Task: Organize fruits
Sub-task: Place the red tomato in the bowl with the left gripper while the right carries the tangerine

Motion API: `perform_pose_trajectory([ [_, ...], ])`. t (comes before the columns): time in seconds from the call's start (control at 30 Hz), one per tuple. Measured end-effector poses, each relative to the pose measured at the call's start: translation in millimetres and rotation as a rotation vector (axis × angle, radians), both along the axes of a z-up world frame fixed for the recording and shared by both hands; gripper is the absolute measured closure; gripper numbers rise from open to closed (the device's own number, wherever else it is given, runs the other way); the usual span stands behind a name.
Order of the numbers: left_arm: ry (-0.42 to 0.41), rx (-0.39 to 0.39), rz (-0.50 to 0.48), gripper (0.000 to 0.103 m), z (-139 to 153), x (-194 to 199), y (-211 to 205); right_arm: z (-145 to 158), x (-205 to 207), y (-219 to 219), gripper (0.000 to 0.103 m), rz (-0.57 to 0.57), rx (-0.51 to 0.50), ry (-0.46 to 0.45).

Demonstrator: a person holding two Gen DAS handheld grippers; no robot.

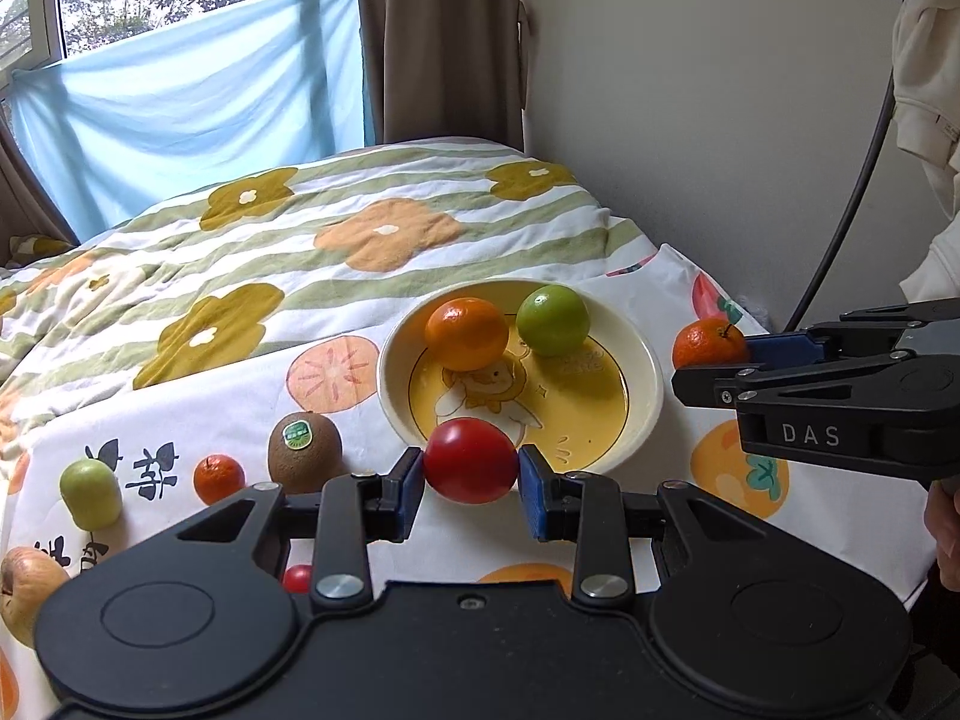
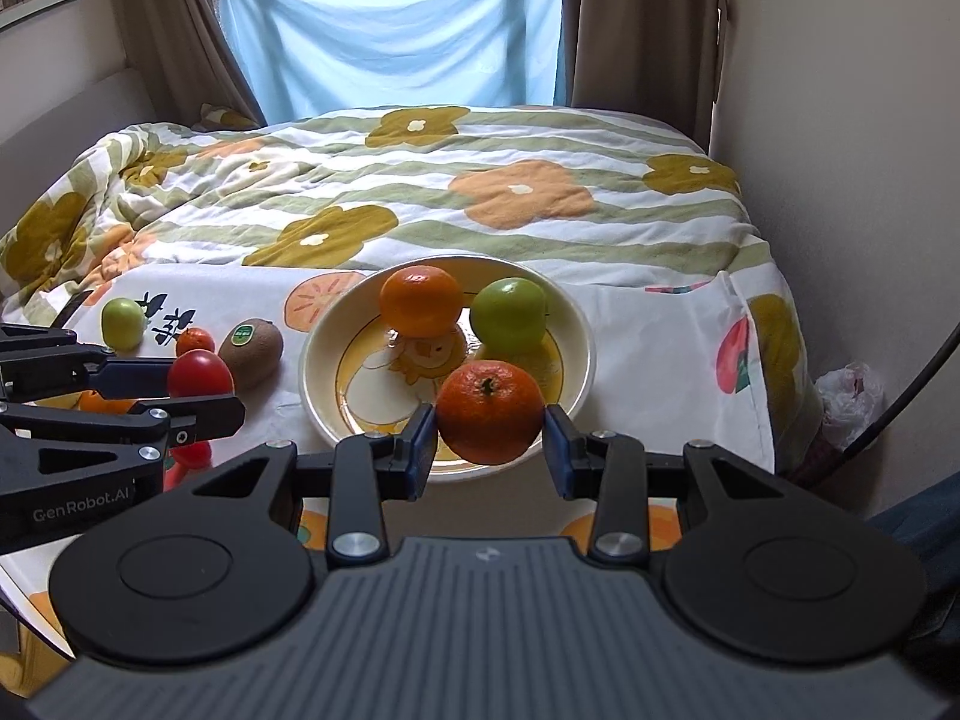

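While both grippers hang near the bowl (image 2: 576,324) at frame centre, we pinch a tomato (image 1: 471,461) in the left gripper (image 1: 471,477) and a mandarin (image 2: 490,411) in the right gripper (image 2: 489,444); both look light, smooth, easily bruised; we judge a gentle grip across the widest part best.

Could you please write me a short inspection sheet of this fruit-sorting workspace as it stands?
Surface: fruit-print white cloth over a bed.
Job's things: cream cartoon bowl holds a smooth orange and green apple; kiwi, small tangerine and pale green fruit lie outside.
Clutter: nothing seen.
Grippers: left gripper clamps a red tomato; right gripper clamps a stemmed mandarin.
Cables: black cable by wall.
Surroundings: floral quilt, curtains, window.
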State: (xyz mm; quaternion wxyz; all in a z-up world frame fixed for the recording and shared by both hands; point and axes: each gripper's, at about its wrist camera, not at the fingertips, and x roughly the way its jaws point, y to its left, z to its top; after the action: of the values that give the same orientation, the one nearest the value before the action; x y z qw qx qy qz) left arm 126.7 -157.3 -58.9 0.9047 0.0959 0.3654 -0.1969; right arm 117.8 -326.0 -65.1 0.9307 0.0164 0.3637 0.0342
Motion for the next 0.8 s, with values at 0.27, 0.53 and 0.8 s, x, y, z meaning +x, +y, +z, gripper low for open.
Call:
perform_pose_trajectory([
  [0.27,0.014,0.038,0.026,0.066,-17,38,-25,-16,31,-23,0.050,0.031,0.003,0.025],
  [0.53,0.036,0.110,0.040,0.066,-41,78,-45,-34,59,-30,0.050,0.082,0.009,0.062],
  [0.8,0.064,0.171,0.053,0.064,-60,103,-55,-46,79,-35,0.050,0.112,0.016,0.092],
])
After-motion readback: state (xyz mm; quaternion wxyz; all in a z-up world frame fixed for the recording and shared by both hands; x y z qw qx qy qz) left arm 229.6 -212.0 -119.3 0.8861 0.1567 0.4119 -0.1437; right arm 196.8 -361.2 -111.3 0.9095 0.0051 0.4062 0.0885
